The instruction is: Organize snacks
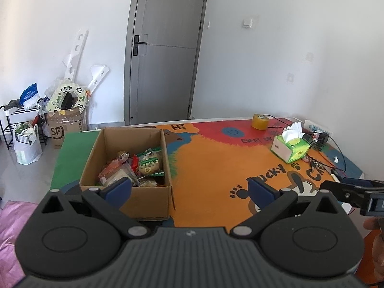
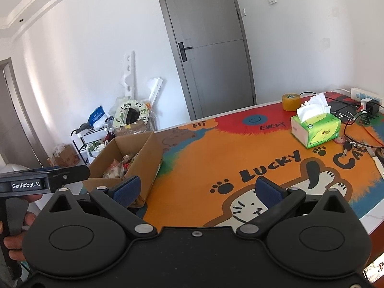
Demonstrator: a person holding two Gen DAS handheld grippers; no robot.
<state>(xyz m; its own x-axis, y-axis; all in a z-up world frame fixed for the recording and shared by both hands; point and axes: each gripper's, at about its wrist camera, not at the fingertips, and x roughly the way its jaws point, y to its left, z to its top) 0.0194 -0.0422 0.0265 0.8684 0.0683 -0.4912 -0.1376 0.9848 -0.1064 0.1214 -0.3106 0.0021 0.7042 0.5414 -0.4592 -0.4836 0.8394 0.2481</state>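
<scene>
Inside the cardboard box (image 1: 124, 165) on the counter's (image 1: 216, 168) left end sit the snacks (image 1: 134, 165) — a loose jumble of wrappers. Nothing lies out on the mat. Left claw (image 1: 189, 189) hovers at the box's near wall, jaws spread, holding nothing; right claw (image 2: 196, 189) the same, over the cat print. My read: either done or not started. Next move — drop into the box, pick one packet cleanly.
</scene>
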